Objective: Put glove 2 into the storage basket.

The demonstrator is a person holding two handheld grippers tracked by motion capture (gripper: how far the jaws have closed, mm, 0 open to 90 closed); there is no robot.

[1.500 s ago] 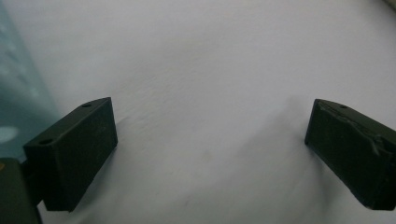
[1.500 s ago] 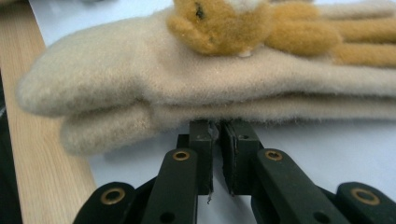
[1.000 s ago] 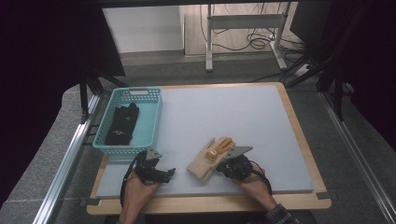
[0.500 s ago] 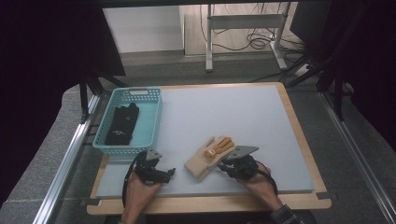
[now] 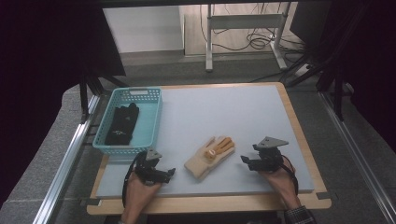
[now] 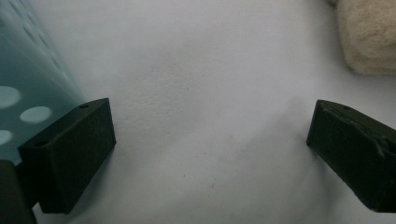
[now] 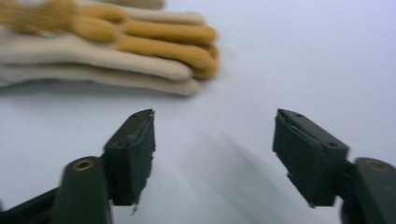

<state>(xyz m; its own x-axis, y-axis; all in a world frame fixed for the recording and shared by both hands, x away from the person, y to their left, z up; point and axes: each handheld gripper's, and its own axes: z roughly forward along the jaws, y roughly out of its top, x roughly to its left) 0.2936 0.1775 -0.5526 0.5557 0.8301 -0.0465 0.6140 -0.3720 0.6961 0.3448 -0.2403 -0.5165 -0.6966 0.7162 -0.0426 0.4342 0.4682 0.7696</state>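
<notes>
The tool (image 6: 210, 154) stands wide apart over grey mat (image 6: 201, 70), between teal basket (image 6: 28, 93) and cream glove (image 6: 369, 37).

Grey carpet (image 5: 56, 163) — desk legs (image 5: 243, 32)

Glove pair (image 5: 209, 156): cream knit, with ochre-yellow fingers on the upper glove; the same cream and ochre are seen in the right gripper view (image 7: 116, 51). Basket (image 5: 152, 122): turquoise plastic, walls patterned with rows of round holes; seen as translucent teal with pale dots in the left gripper view (image 6: 28, 88). Dark gloves (image 5: 122, 123) in the basket: black, with a small pale mark. Tabletop (image 5: 224, 112): pale blue-grey mat, bordered by a light wooden edge. Left tongs (image 6: 210, 149): matte black. Right tongs (image 7: 212, 154): black, on dark olive-looking arms with brass-coloured rivets.
</notes>
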